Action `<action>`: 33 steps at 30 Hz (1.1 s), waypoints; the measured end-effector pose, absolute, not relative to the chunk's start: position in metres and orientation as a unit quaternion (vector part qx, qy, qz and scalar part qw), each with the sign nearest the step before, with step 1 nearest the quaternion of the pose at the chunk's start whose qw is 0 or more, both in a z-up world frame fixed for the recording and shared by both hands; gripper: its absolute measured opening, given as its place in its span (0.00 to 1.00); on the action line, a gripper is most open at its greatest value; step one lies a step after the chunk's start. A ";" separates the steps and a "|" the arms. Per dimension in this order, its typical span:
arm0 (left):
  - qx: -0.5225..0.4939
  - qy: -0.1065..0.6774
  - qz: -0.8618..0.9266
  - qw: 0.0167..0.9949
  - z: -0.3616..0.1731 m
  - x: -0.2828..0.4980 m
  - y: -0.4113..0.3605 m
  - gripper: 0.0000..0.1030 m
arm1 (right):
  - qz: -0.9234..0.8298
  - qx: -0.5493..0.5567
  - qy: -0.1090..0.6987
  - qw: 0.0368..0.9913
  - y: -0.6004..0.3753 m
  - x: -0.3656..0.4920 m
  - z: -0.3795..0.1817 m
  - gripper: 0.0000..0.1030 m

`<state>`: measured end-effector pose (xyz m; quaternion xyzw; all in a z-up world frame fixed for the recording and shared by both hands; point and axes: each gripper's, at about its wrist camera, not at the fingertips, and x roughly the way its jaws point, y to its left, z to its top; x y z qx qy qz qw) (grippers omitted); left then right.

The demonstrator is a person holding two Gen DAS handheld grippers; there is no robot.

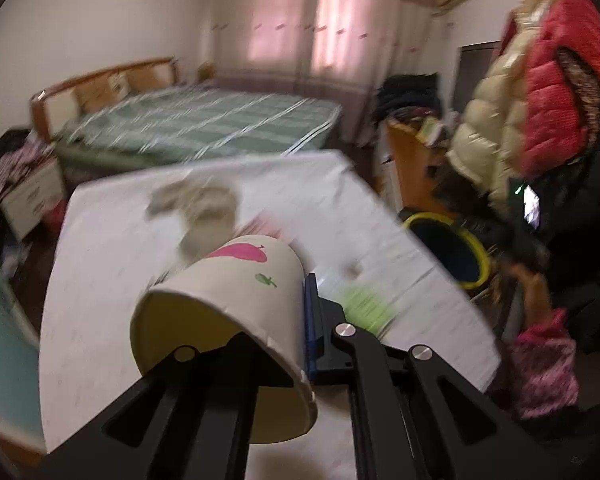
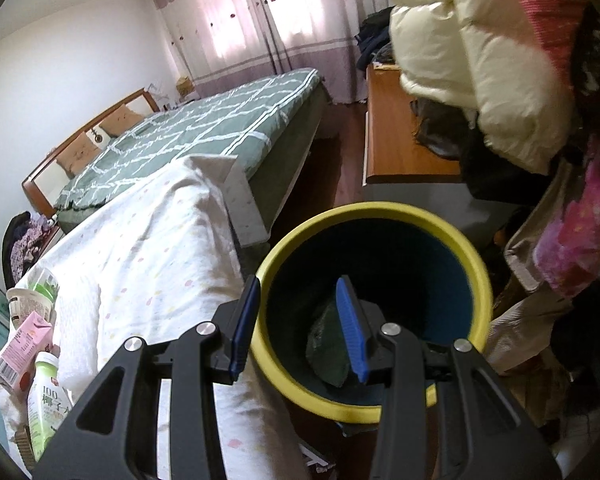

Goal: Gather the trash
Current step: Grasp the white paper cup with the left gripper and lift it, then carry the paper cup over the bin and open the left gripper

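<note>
Left claw (image 1: 268,320) clenched on paper cup (image 1: 236,300) above counter (image 1: 100,280); right claw (image 2: 296,324) released (blue pads apart), straddling yellow rim of trash bin (image 2: 380,210) beside counter edge.

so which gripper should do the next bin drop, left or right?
Left. The left gripper is already clamped on the paper cup, with the yellow-rimmed bin ahead to its right. The right gripper hangs open and empty over the bin.
</note>
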<state>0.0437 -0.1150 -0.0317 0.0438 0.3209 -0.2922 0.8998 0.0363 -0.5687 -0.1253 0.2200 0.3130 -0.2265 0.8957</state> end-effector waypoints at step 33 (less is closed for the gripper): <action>0.155 0.429 -0.433 0.777 -0.121 0.111 -0.550 0.66 | -0.287 0.223 0.305 0.880 -0.633 -0.065 -0.145 0.37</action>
